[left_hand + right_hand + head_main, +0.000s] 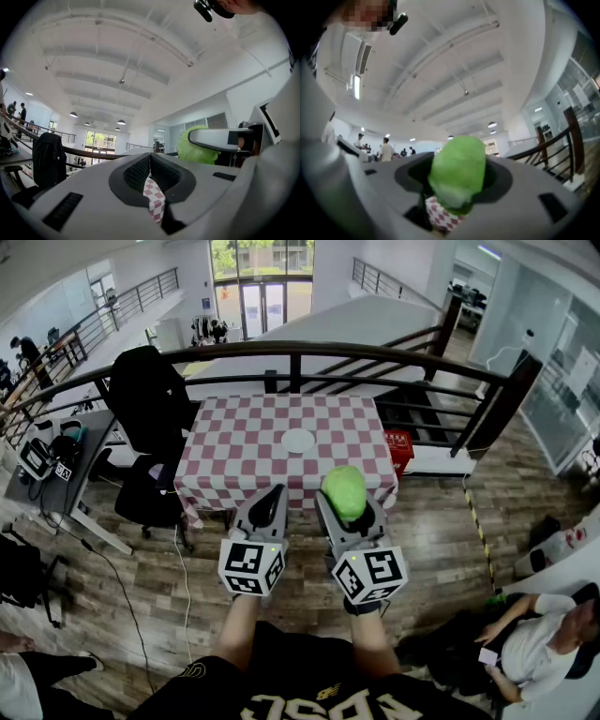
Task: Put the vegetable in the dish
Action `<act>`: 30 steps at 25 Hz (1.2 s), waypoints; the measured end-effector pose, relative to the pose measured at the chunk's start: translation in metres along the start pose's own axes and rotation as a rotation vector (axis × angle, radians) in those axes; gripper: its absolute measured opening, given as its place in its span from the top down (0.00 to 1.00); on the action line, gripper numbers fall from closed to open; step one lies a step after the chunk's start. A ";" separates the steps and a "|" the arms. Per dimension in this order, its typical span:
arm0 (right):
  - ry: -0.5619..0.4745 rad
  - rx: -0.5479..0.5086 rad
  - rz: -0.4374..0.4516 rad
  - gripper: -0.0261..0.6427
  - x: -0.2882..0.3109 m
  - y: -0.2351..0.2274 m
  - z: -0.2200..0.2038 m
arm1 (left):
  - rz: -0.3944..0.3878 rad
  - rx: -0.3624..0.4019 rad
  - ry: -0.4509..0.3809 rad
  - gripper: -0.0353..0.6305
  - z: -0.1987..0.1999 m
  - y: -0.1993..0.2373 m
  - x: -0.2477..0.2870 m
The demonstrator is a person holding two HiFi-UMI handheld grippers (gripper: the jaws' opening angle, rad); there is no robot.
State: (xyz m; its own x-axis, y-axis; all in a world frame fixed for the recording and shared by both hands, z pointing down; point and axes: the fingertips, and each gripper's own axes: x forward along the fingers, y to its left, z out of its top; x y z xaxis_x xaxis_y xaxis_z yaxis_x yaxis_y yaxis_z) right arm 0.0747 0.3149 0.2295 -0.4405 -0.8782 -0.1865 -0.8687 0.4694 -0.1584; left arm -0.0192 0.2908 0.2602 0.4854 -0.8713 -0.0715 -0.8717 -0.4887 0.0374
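Right tongs [345, 512] clamp the green vegetable [345, 489] at the near edge of the desk [234, 451]; left tongs [277, 493] beside them, pinched together, empty. White dish [298, 441] sits mid-desk, bare top all round; railing [309, 351] lines the far edge.

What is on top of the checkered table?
Only a white dish shows there. The left hand-held gripper, the right hand-held gripper and its green vegetable cover the near edge.

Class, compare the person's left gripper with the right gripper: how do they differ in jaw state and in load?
The left gripper has its jaws together, while the right gripper has its jaws wide apart. The left gripper holds nothing; the right gripper is clamped on a leafy green vegetable. Both are pale grey and point toward the red-and-white checked table.
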 end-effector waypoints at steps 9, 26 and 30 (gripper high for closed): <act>0.060 -0.005 0.013 0.58 0.032 -0.019 -0.026 | 0.025 -0.049 0.023 0.91 -0.028 0.022 0.037; 0.067 -0.051 -0.081 0.58 0.306 -0.083 -0.061 | -0.054 -0.041 -0.047 0.91 -0.006 0.226 0.252; 0.086 -0.057 -0.093 0.58 0.347 -0.086 -0.081 | -0.078 -0.060 -0.023 0.91 -0.022 0.262 0.286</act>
State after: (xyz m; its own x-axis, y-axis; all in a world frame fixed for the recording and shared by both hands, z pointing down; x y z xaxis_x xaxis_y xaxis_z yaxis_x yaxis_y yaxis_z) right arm -0.0220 -0.0375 0.2573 -0.3730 -0.9236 -0.0891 -0.9171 0.3815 -0.1158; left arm -0.1071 -0.0870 0.2713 0.5493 -0.8296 -0.0997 -0.8253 -0.5574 0.0905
